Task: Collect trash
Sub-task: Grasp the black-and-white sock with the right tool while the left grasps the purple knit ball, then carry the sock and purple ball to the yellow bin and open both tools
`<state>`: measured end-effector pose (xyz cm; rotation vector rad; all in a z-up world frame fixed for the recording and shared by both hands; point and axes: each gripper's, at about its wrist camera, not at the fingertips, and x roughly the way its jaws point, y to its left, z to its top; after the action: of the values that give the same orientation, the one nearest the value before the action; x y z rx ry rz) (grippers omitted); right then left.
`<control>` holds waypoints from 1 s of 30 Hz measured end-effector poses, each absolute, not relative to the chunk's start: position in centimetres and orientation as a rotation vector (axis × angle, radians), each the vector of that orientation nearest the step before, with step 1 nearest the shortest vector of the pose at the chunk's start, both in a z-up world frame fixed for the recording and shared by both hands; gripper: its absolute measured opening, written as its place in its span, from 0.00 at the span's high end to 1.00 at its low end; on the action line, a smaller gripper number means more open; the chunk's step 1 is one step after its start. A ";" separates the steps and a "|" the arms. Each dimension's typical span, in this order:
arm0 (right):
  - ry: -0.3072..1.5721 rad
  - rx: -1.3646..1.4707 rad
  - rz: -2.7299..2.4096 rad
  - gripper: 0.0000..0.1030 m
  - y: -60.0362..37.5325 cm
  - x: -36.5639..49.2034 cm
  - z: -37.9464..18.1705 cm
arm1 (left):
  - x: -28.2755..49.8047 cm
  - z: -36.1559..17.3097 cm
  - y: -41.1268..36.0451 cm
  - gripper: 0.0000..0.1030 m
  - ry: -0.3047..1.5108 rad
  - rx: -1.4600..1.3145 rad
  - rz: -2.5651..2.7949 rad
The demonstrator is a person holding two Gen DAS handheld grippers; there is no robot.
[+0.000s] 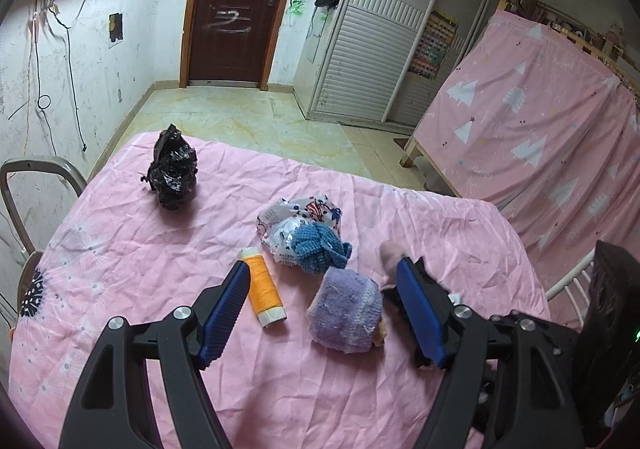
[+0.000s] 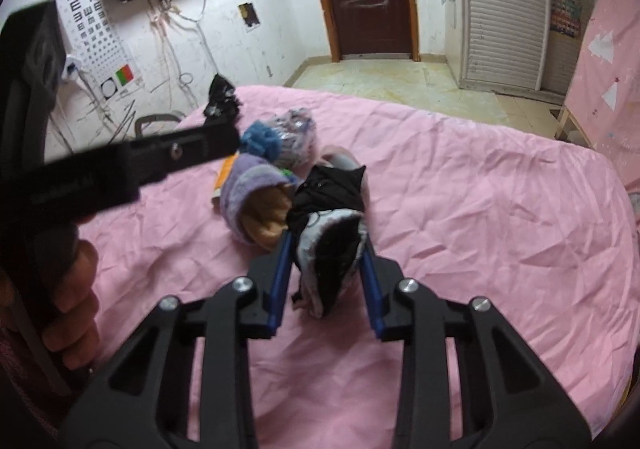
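The right gripper point(image 2: 326, 249) pinches a black-and-white crumpled wad point(image 2: 330, 245) on the pink cloth point(image 2: 480, 209), the wad's long axis running straight ahead along the fingers. The left gripper point(image 1: 324, 309) hangs spread wide, a purple fuzzy bundle point(image 1: 346, 315) between its fingers untouched, with an orange spool point(image 1: 264, 291) just inside its left finger, its length pointing forward.

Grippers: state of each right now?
Left gripper: open, holding nothing, over the purple sock bundle.
Right gripper: shut on the black-and-grey sock bundle.
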<state>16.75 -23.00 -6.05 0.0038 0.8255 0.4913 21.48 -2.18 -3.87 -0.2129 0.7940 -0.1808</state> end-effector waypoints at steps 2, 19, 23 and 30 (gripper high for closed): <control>0.816 0.030 0.476 0.70 -23.9 16.8 -5.9 | 21.6 -4.1 -2.5 0.36 0.798 -0.203 -0.185; 0.767 0.123 0.432 0.70 -27.9 15.6 -5.0 | 22.5 -7.4 -7.4 0.86 0.905 -0.010 -0.166; 0.749 0.141 0.427 0.70 -28.9 15.2 -4.8 | 22.2 -6.9 -7.4 0.86 0.900 -0.019 -0.159; 0.716 0.168 0.414 0.70 -30.7 14.2 -4.2 | 20.8 -5.4 -9.1 0.86 0.866 0.009 -0.176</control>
<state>14.23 -30.72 -4.15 0.1683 0.7155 0.4136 20.81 -9.10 -5.44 0.0086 0.8663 -0.1757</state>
